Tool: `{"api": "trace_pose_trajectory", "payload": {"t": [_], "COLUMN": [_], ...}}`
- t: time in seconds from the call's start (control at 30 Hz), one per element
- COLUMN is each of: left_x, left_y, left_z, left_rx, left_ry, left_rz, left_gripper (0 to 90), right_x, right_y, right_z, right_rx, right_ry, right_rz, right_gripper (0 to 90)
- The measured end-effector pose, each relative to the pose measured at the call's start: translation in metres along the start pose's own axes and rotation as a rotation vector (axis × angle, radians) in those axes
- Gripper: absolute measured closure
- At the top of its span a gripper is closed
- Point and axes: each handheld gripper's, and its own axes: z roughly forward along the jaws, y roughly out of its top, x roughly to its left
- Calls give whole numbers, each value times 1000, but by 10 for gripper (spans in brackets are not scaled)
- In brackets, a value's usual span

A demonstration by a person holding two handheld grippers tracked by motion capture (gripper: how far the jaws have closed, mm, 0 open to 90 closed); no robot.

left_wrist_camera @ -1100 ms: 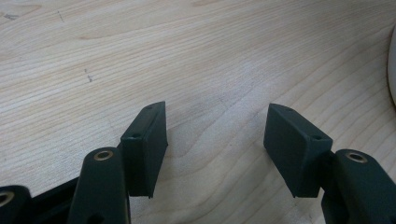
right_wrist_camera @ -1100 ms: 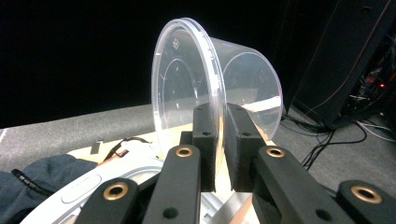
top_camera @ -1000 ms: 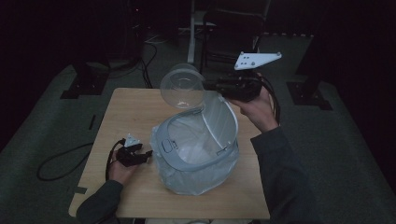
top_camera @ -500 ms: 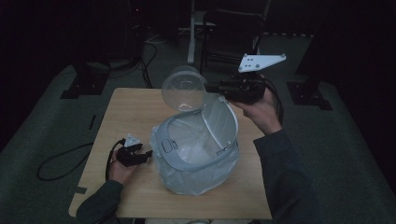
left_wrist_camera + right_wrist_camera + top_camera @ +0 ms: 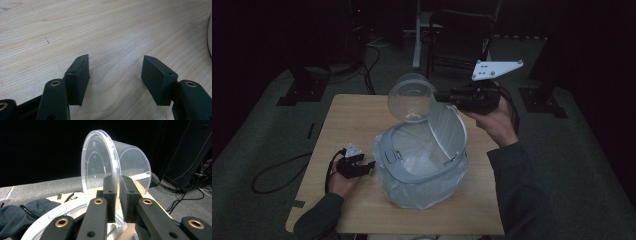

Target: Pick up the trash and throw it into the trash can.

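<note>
Bin (image 5: 422, 175) with its plastic liner is standing on the wooden table (image 5: 347, 125). Tipped on its side above the bin's far rim, the clear container (image 5: 411, 97) is pointing its mouth toward the person. The right gripper (image 5: 447, 97) is reaching level, pinching its rim. The left gripper (image 5: 364, 167) is resting on the table, jaws spread.

The clear plastic container (image 5: 411, 97) is tipped on its side. It is held by the rim above the lined bin (image 5: 422, 160).
</note>
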Motion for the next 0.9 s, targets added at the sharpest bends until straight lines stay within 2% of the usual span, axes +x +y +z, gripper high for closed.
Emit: {"api": "trace_pose_trajectory", "payload": {"t": [0.9], "left_x": [0], "left_y": [0], "left_z": [0], "left_rx": [0], "left_ry": [0], "left_rz": [0], "left_gripper": [408], "right_x": [3], "right_y": [-2], "right_z": [-12], "right_rx": [1], "right_ry": [29], "right_rz": [-4], "right_gripper": [832]}}
